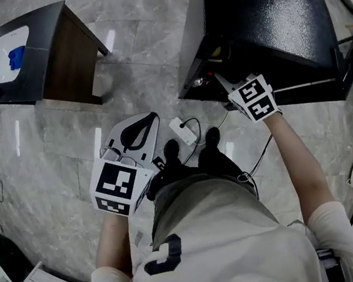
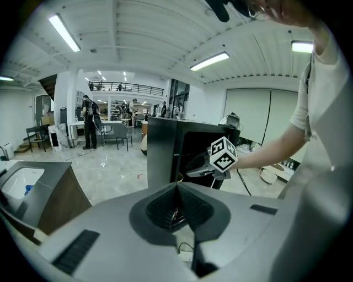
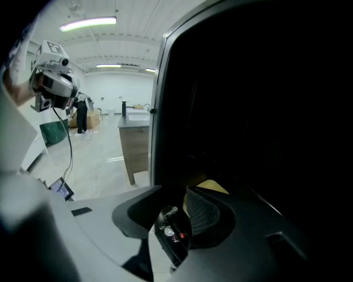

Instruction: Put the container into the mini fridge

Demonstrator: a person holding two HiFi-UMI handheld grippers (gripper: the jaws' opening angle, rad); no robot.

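- My left gripper [image 2: 176, 187] hangs low beside my hip. Its 2 jaws are pressed together along 1 line, with nothing between them.
- My right gripper [image 1: 222, 83] is stretched forward, its tip at the mouth of the mini fridge [image 1: 263, 17]. Its jaws stand apart, and I see nothing caught between them.
- The container [image 3: 214, 188] shows only as a pale yellow patch just past the ribbed pad [image 3: 203, 212] of 1 jaw. It sits low inside the fridge, and the pad covers most of it. I cannot make out its shape or whether the pad touches it.
- The fridge interior is almost black; shelves and back wall do not show.
- Farther left, well apart, stands a dark side table [image 1: 58, 63], cut off by the picture's edge.
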